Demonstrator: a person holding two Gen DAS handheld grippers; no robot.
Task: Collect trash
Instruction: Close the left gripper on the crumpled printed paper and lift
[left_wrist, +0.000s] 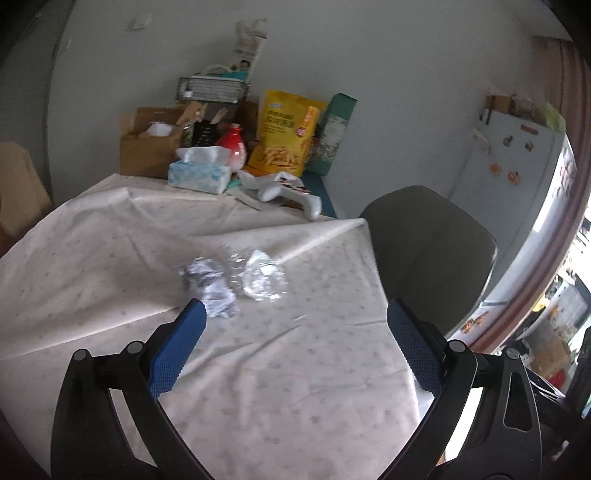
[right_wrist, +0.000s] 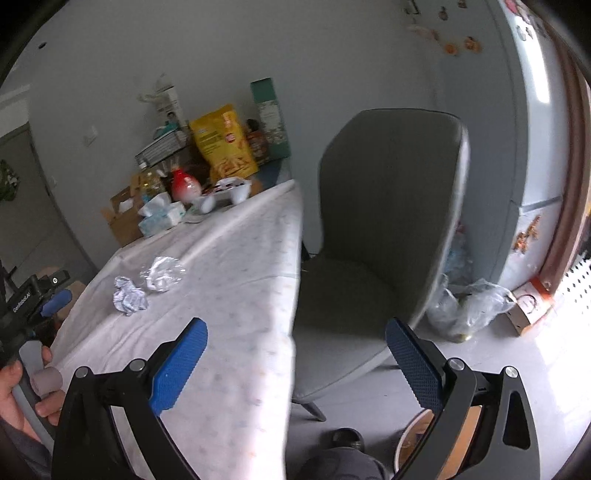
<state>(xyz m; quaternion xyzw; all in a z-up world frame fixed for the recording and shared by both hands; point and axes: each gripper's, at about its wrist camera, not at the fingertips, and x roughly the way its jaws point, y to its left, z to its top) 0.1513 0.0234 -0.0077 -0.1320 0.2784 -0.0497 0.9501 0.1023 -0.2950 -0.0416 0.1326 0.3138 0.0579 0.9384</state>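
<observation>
Two pieces of trash lie side by side on the white tablecloth (left_wrist: 110, 258): a crumpled paper ball (left_wrist: 210, 286) and a crumpled clear plastic wrapper (left_wrist: 260, 275). My left gripper (left_wrist: 295, 314) hovers open just short of them, its left fingertip close to the paper ball. In the right wrist view the paper ball (right_wrist: 127, 295) and the wrapper (right_wrist: 162, 273) sit further off to the left. My right gripper (right_wrist: 295, 332) is open over the table's right edge, holding nothing. A hand grips the left tool (right_wrist: 33, 306) at the far left.
A grey chair (right_wrist: 384, 221) stands against the table's right side. The far end holds a tissue box (left_wrist: 201, 173), a cardboard box (left_wrist: 147, 151), a yellow snack bag (left_wrist: 284, 133), a red vase (left_wrist: 232, 146) and a white controller (left_wrist: 280, 192). Filled plastic bags (right_wrist: 469, 306) lie on the floor by the fridge (left_wrist: 517, 177).
</observation>
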